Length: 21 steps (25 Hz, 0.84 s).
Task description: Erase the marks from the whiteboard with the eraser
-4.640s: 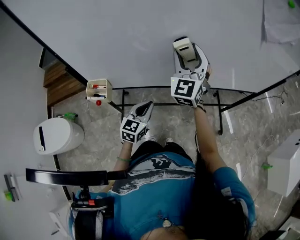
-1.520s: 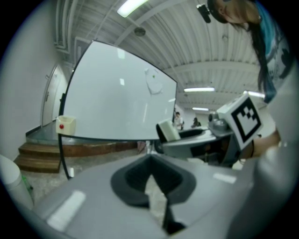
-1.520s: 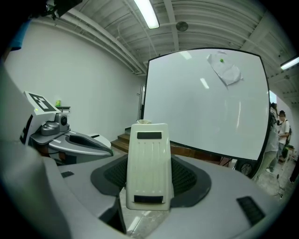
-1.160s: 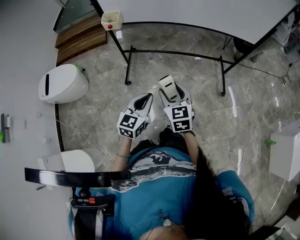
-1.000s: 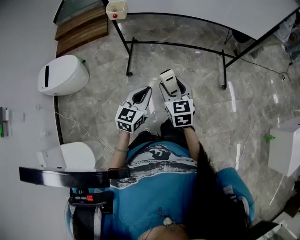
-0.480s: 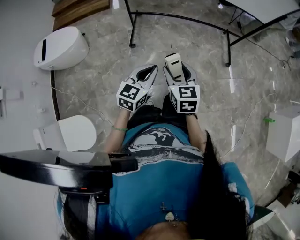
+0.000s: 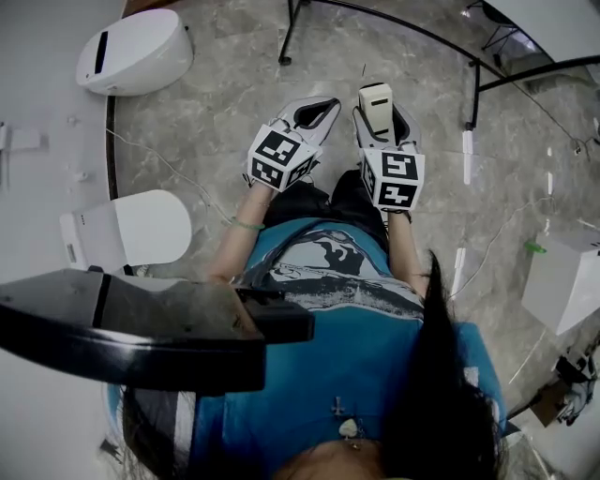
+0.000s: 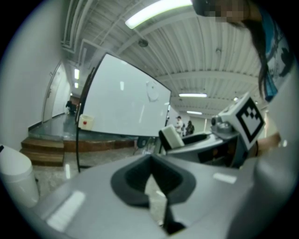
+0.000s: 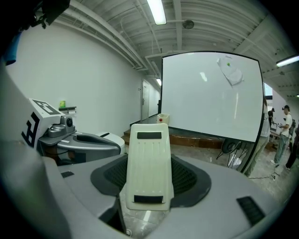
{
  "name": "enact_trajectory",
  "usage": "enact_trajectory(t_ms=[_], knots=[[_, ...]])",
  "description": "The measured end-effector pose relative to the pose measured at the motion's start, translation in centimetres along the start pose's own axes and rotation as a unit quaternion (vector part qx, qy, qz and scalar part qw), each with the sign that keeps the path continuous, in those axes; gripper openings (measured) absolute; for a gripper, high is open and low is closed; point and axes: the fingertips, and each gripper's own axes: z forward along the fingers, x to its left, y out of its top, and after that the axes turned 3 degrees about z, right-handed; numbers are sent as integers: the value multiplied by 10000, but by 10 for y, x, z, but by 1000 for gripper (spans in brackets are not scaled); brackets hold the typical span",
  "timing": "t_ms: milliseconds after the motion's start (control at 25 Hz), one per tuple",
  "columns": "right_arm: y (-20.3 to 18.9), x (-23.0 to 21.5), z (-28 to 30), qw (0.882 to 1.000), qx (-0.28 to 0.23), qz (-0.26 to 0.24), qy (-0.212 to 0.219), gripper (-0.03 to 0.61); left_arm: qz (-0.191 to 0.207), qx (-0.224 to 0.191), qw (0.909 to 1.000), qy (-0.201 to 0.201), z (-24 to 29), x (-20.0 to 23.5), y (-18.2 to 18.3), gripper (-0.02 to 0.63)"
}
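Observation:
The cream eraser [image 7: 377,101] stands between the jaws of my right gripper [image 7: 378,111], which is shut on it and held low in front of the person's waist. In the right gripper view the eraser [image 9: 149,164] points towards the whiteboard [image 9: 210,93], which stands several steps away; its face looks white, with one faint smudge near the top right. My left gripper [image 7: 319,108] hangs just left of the right one, shut with nothing in it. Only a corner of the whiteboard [image 7: 562,19] shows in the head view. The left gripper view shows the whiteboard [image 8: 121,107] and the eraser [image 8: 171,137].
The board's black stand [image 7: 412,28] crosses the marble floor ahead. A small tray [image 9: 162,117] hangs at the board's lower left. Two rounded white units [image 7: 136,52] [image 7: 141,230] sit at the left, a white box [image 7: 558,281] at the right. People [image 9: 282,126] stand far off.
The right gripper, with the eraser, has come off the whiteboard and dropped to waist height beside the left one. The head view has tilted down, so the board has slid out at the top.

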Motion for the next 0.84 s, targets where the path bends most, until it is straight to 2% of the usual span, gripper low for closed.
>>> enact_trajectory(t_ms=[160, 840], knots=[[-2, 0, -1, 10000, 18, -19, -29, 262, -45, -64, 10000, 59, -2, 5, 1, 5], [-15, -23, -20, 9998, 78, 136, -133, 262, 19, 39, 9999, -139, 12, -24, -1, 5]])
